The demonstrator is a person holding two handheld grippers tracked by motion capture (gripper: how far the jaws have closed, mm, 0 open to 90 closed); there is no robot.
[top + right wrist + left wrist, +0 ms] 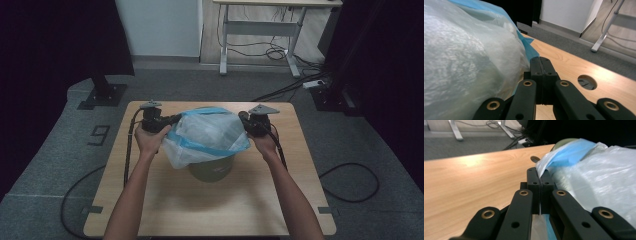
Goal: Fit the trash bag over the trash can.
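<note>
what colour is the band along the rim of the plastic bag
Light blue; the band on the plastic bag shows best in the left gripper view.

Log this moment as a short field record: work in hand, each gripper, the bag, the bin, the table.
work: stretching a plastic bag over a small bin
left gripper: jaws shut on the bag's edge, at the bag's left side in the high view
right gripper: jaws closed beside the bag; film between them cannot be made out
bag: translucent white with a blue rim band, spread over the bin's top and hanging down its side
bin: dark olive, upright, mostly covered
table: light wood, with a round cable hole
</note>
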